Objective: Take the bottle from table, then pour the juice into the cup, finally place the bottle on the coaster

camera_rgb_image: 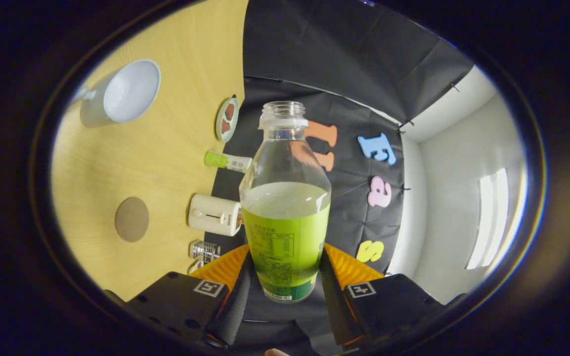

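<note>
We see our claw (pixel 285 277) clamped on the bottle (pixel 285 207), both fingers pressing its labelled lower body. The bottle is uncapped, about half full of pale juice, and the whole view is rolled sideways. Beyond it on the bench (pixel 166 99) lie the empty cup (pixel 126 94) and, well apart from it, the round coaster (pixel 131 219).
</note>
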### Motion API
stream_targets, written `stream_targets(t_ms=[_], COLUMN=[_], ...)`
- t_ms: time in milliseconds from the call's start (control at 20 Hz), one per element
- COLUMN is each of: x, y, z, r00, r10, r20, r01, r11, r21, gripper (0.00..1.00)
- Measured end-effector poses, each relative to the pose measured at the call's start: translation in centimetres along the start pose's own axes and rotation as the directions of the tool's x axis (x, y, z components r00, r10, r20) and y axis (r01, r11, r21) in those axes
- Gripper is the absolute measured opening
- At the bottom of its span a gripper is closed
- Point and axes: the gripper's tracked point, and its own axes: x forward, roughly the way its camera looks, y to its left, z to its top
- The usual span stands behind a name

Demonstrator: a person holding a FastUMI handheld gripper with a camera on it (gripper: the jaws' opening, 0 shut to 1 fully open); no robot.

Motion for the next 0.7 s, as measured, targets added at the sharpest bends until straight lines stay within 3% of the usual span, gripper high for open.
stream_targets(t_ms=[200, 350, 550, 700], x=[-0.3, -0.8, -1.5, -1.5], y=[1.5, 2.2, 2.0, 2.2], z=[-0.6, -1.0, -1.9, -3.0], r00=[0.997, 0.993, 0.988, 0.984], r10=[0.067, 0.116, 0.151, 0.177], r20=[-0.024, -0.029, -0.027, -0.015], r01=[-0.061, -0.096, -0.107, -0.110], r11=[0.978, 0.918, 0.806, 0.671], r21=[0.198, 0.384, 0.582, 0.733], gripper=[0.76, 0.76, 0.76, 0.76])
